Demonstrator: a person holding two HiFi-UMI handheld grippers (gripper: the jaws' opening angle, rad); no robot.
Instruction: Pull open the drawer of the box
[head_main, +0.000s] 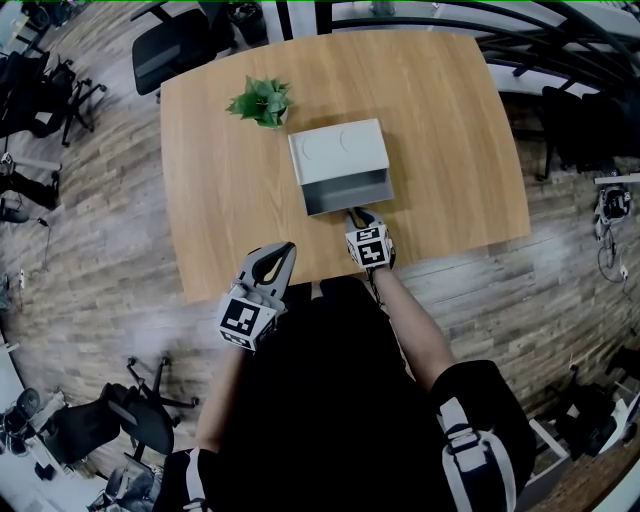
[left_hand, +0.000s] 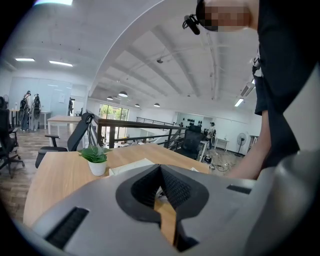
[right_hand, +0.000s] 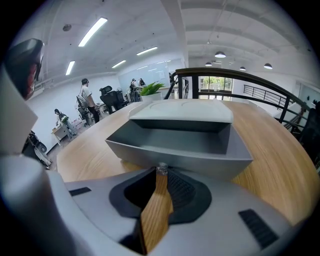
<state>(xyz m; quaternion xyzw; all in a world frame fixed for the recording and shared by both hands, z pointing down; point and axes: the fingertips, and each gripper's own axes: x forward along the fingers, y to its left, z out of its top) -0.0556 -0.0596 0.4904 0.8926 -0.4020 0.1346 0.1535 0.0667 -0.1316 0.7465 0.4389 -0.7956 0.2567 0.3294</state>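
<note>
Head view: the pale grey rectangular box (head_main: 338, 148) stands on the wood-grain table (head_main: 450, 130) just ahead of the right gripper (head_main: 357, 213), with its darker grey drawer (head_main: 345, 188) slid out toward those fingers and empty, while the left gripper (head_main: 282, 251) sits at the near table edge, off to the left of the drawer. Left gripper view: the left gripper (left_hand: 161, 169) has its ribbed black fingers pressed together at the tips with nothing between them, and a small green potted plant (left_hand: 95, 159) in a white pot stands beyond them to the left. Right gripper view: the right gripper (right_hand: 161, 171) pinches a small knob (right_hand: 161, 167) at the middle of the drawer (right_hand: 200, 159), whose smooth front wall lies directly ahead of the fingertips, with the bare tray and the flat top of the box (right_hand: 181, 111) beyond.
</note>
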